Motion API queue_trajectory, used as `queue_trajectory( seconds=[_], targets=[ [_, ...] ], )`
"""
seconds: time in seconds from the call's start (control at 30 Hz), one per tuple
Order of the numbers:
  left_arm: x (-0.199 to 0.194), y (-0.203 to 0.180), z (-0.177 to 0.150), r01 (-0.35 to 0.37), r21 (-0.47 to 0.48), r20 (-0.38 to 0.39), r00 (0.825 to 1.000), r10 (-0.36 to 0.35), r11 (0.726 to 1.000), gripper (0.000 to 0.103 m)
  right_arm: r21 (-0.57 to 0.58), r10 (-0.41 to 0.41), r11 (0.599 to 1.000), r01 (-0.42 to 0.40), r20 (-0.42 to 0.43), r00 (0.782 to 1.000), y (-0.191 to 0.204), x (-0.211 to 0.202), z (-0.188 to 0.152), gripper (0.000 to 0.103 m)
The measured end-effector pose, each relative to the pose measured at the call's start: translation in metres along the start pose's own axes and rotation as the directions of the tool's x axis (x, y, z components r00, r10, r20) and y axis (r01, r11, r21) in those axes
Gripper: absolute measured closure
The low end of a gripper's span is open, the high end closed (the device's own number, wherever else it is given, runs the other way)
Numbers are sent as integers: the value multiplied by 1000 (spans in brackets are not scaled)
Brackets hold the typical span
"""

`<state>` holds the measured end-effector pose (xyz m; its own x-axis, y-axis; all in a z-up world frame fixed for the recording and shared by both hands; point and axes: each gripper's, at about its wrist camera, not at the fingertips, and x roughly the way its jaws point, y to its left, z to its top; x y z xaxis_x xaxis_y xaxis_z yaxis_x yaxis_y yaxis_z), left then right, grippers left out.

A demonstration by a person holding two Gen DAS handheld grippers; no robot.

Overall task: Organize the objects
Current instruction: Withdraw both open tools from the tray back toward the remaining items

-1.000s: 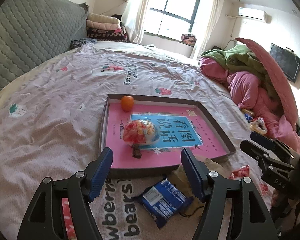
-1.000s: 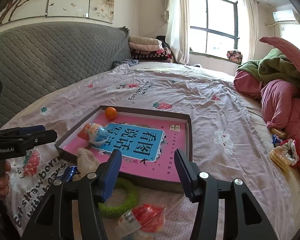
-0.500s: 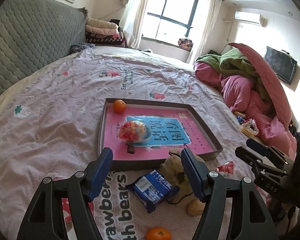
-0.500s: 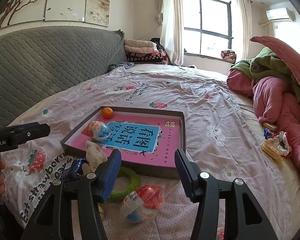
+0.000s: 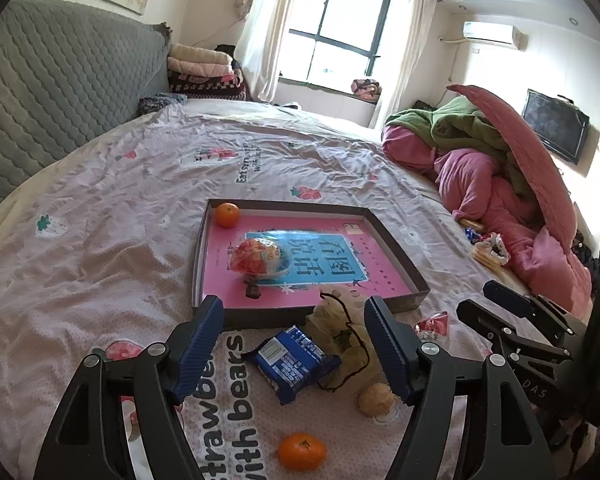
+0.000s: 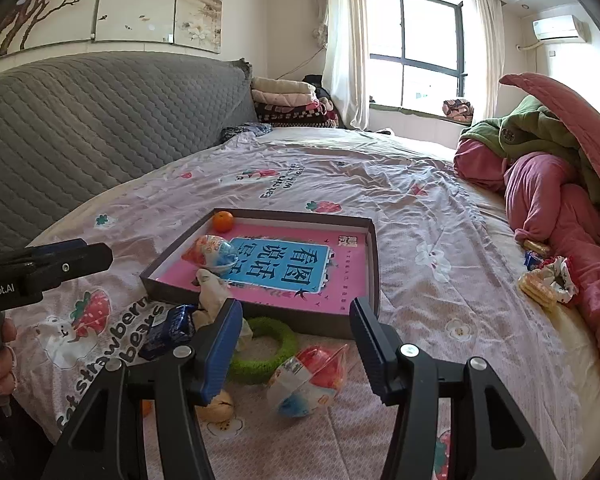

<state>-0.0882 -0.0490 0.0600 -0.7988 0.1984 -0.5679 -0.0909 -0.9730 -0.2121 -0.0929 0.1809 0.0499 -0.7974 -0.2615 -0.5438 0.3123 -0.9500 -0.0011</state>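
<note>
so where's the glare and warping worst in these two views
Left wrist view: the window is blown out white, the far right wall is sunlit, and the bed bulges at the dark round rim. Right wrist view: the window is washed out, and the headboard curves.

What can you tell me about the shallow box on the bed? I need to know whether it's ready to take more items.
The shallow box is a dark brown, cardboard-looking rectangle with low upright walls, lying flat and open on the strawberry-print bedsheet. A pink sheet with a blue panel of Chinese characters covers its floor. Inside are an orange in a far corner and a wrapped toy egg. A beige plush toy leans against the near wall. Much of the floor is free.
</note>
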Motion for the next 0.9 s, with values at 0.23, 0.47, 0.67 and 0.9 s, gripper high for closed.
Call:
queue_trajectory(
  seconds=[0.23,0.47,0.67,0.9],
  targets=[
    [-13,-5,-3,-1,11,9,1000,1,1000,28,-3,2,1000,-2,4,1000,7,-14,-3,47],
    [-25,-9,-5,4,16,17,1000,-5,1000,28,-1,0,1000,0,12,1000,9,-24,-3,47],
    [-34,-10,-4,4,19,23,1000,-4,1000,28,-1,-3,1000,3,14,1000,10,-30,-5,47],
    [-40,-14,-7,2,28,19,1000,-3,1000,28,-8,0,1000,0,9,1000,12,-34,-7,47]
  ],
)
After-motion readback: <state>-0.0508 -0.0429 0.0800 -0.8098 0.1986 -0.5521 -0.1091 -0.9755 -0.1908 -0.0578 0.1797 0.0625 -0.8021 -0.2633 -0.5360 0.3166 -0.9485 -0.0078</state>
